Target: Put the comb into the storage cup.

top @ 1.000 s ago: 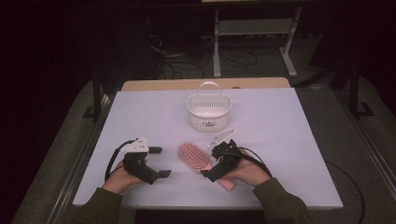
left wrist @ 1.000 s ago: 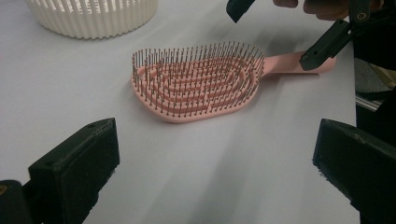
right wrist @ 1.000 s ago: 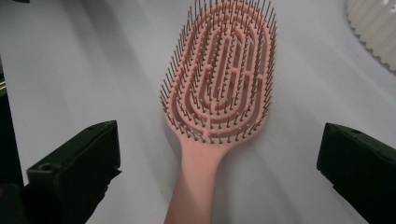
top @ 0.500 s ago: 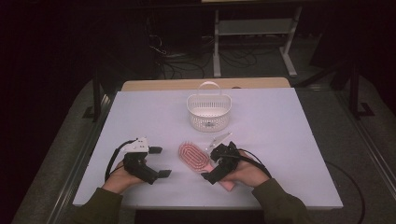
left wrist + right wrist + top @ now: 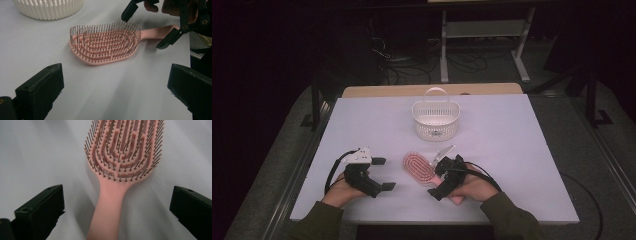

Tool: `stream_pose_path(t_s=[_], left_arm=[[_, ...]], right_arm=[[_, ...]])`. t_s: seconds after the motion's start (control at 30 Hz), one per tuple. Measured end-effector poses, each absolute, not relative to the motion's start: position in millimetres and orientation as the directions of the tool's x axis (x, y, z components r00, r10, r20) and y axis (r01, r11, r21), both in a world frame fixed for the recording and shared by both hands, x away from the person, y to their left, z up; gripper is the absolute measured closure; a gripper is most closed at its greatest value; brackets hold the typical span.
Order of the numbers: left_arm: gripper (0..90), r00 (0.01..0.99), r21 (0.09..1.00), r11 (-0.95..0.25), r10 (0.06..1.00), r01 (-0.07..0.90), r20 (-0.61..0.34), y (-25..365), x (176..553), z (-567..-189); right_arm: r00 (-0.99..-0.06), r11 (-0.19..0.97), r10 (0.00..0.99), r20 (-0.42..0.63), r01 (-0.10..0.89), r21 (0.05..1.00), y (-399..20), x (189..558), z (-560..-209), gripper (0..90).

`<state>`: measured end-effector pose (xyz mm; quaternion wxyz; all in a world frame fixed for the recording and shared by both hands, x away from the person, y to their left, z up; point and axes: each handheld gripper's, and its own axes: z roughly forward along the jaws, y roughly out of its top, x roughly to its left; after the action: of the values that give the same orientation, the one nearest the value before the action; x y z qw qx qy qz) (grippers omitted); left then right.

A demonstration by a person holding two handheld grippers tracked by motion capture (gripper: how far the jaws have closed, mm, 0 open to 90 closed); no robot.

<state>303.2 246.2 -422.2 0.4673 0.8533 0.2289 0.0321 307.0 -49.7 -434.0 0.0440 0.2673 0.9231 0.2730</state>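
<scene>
A pink hairbrush [image 5: 417,167] lies bristles up on the white table, its handle pointing to the near edge. My right gripper [image 5: 437,181] is open over the handle [image 5: 107,215], one jaw on each side and not touching it. In the right gripper view the brush head [image 5: 122,152] is just ahead. My left gripper [image 5: 383,174] rests open to the left of the brush with nothing between its jaws. From the left gripper view, the hairbrush [image 5: 105,45] lies ahead with the right gripper [image 5: 146,27] straddling the handle end.
A white slotted basket [image 5: 435,120] with a handle stands behind the brush at mid-table; its wall [image 5: 47,8] shows at the top left of the left gripper view. The white table top [image 5: 522,150] has open space on the right.
My right gripper has slid a little toward the near edge, along the brush handle. The brush and the left gripper stay where they were.
</scene>
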Motion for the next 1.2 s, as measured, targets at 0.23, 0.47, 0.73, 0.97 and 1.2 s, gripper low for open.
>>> stream_pose_path(t_s=[0.23,0.47,0.73,0.97,1.2], left_arm=[[0.4,0.893,0.813,-0.458,0.420,0.361,-0.160,246.2,303.3,-422.1],[0.5,0.895,0.812,-0.459,0.418,0.359,-0.159,246.1,303.2,-422.0],[0.5,0.894,0.813,-0.457,0.418,0.359,-0.160,246.2,303.2,-421.9],[0.5,0.895,0.813,-0.458,0.417,0.359,-0.160,246.0,303.1,-422.0],[0.5,0.895,0.813,-0.458,0.417,0.359,-0.160,246.0,303.0,-422.0]], right_arm=[[-0.851,0.712,0.520,0.073,0.479,0.513,-48.5,305.9,-434.5,1.8],[-0.855,0.712,0.513,0.081,0.476,0.515,-49.0,305.6,-432.1,10.4],[-0.853,0.714,0.513,0.095,0.486,0.504,-49.2,305.5,-430.8,18.2],[-0.857,0.717,0.506,0.098,0.481,0.504,-48.9,305.0,-430.0,26.9],[-0.852,0.716,0.514,0.100,0.490,0.498,-49.7,305.9,-429.5,34.4]])
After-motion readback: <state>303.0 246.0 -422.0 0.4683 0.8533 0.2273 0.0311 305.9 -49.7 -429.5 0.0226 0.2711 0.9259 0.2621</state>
